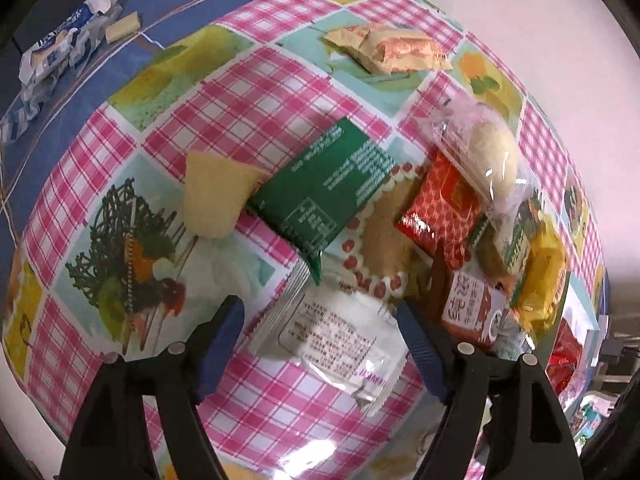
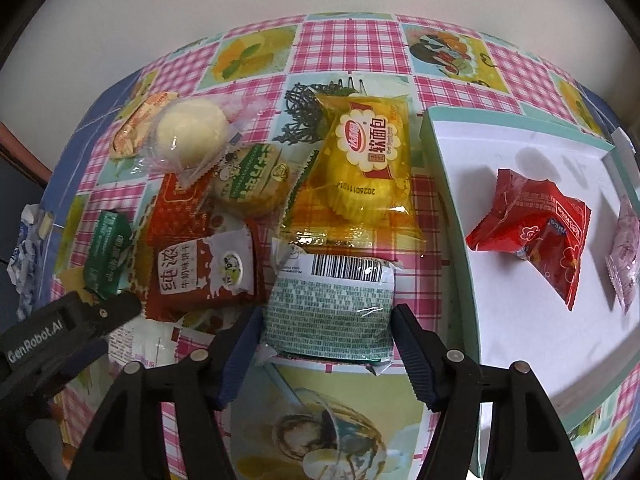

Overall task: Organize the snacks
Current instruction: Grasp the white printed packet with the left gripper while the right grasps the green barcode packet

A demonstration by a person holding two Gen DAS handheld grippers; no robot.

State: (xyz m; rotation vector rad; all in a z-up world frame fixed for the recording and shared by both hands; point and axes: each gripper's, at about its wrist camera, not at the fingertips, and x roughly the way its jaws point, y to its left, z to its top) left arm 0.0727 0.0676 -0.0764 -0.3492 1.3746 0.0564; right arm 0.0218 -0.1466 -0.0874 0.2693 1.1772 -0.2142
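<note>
My left gripper (image 1: 320, 314) is open, its fingers on either side of a white snack packet (image 1: 332, 340) lying on the checked tablecloth. A green packet (image 1: 324, 192) and a pale yellow snack (image 1: 214, 194) lie beyond it. My right gripper (image 2: 324, 320) is open, its fingers on either side of a green-and-white packet with a barcode (image 2: 332, 312); I cannot tell whether the pads touch it. A yellow soft-bread packet (image 2: 364, 172), a red-and-white biscuit packet (image 2: 200, 276) and a wrapped round bun (image 2: 192, 132) lie behind. A white tray (image 2: 520, 344) at the right holds a red packet (image 2: 536, 232) and a pink packet (image 2: 624, 248).
The left gripper body (image 2: 60, 340) shows at the right wrist view's left edge. An orange packet (image 1: 392, 48) lies far back on the table. Crumpled blue-and-white wrappers (image 1: 56, 52) sit on the blue cloth at far left. A wall is behind the table.
</note>
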